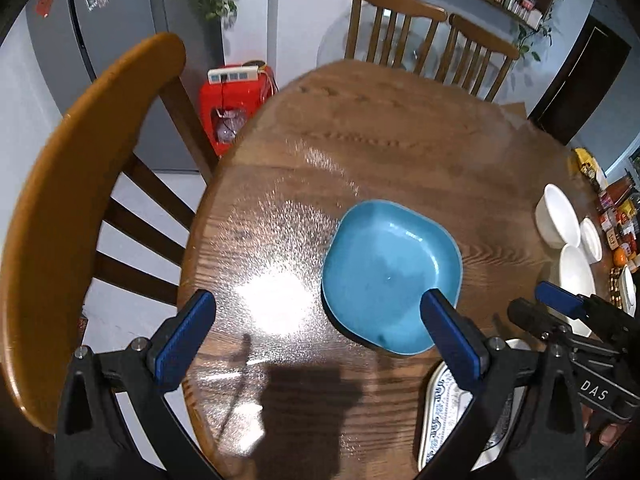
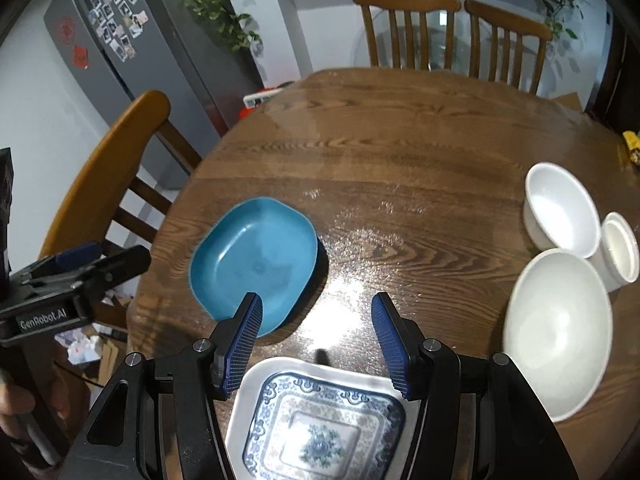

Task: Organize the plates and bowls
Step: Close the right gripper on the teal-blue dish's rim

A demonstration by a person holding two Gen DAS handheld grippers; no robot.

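Right gripper point(image 2: 318, 340): jaws apart with nothing between them, hanging over the near rim of the patterned plate.
Left gripper point(image 1: 318, 340): jaws spread wide and empty, its right-hand finger overlapping the near edge of the blue plate in its own view.
Patterned plate point(image 2: 320, 420): nearest, flat on the counter point(image 2: 400, 140), white rim with blue floral centre; probably ceramic or melamine, stiff, glazed and slick. The thin raised rim is the likely place to pinch, one jaw above and one under the lip.
Blue plate point(image 2: 256, 256): just beyond and to the left, squarish with rounded corners, shallow and glossy; looks light and rigid. Its near edge offers a grip, though the low rim could slide out.
Large white bowl point(image 2: 560, 328): at the right, upright, touching or nearly touching the bowl behind; the wall is graspable over the rim, likely heavier and chippable.
Second white bowl point(image 2: 560, 208): farther back right, upright.
Small white cup point(image 2: 620, 248): beside both bowls, apparently tilted.
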